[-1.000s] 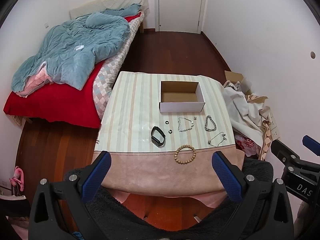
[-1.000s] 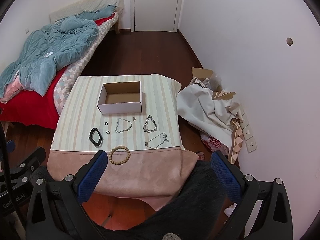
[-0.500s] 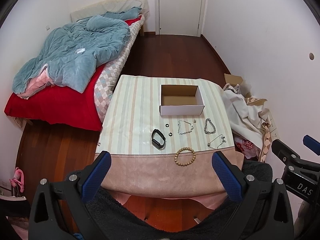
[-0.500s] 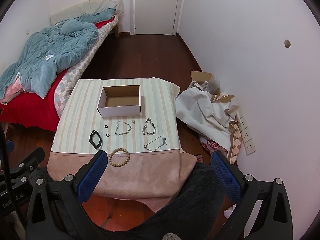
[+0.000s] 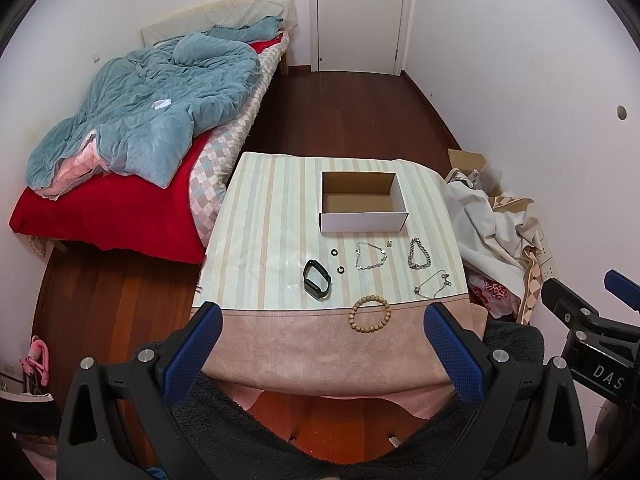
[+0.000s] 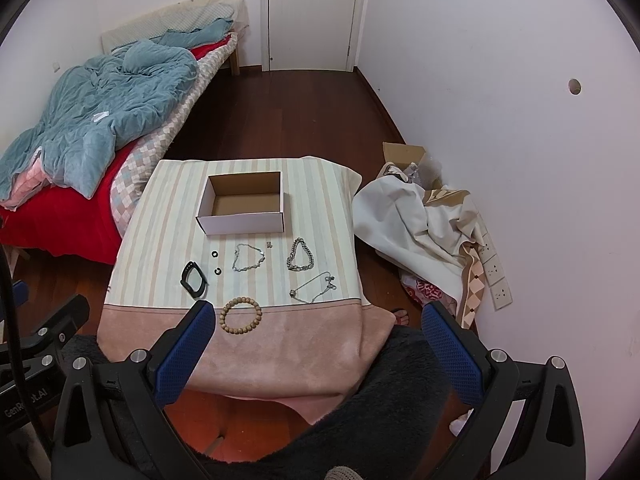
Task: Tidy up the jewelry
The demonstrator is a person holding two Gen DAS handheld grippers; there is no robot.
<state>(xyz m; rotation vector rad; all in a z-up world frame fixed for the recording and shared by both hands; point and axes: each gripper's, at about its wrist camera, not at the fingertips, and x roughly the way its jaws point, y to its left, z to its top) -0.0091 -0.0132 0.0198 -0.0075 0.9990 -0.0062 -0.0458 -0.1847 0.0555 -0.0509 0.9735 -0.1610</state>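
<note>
An open white cardboard box (image 5: 362,205) (image 6: 244,204) stands empty on a striped cloth-covered table (image 5: 264,220) (image 6: 168,216). In front of it lie a black band (image 5: 317,279) (image 6: 194,278), two small black rings (image 5: 337,261) (image 6: 216,262), a thin silver chain (image 5: 371,255) (image 6: 249,258), a thick silver chain (image 5: 418,254) (image 6: 301,255), a fine chain (image 5: 433,284) (image 6: 314,288) and a wooden bead bracelet (image 5: 370,314) (image 6: 241,315). My left gripper (image 5: 324,348) and right gripper (image 6: 316,344) are open and empty, held high above the table's near edge.
A bed with a blue quilt (image 5: 152,104) stands left of the table. Crumpled white cloth and a cardboard box (image 6: 416,216) lie on the floor to the right by the wall. A closed door (image 5: 360,16) is at the far end.
Both grippers have risen and drawn back a little, so the table and jewelry look smaller and lower. Nothing on the table has moved.
</note>
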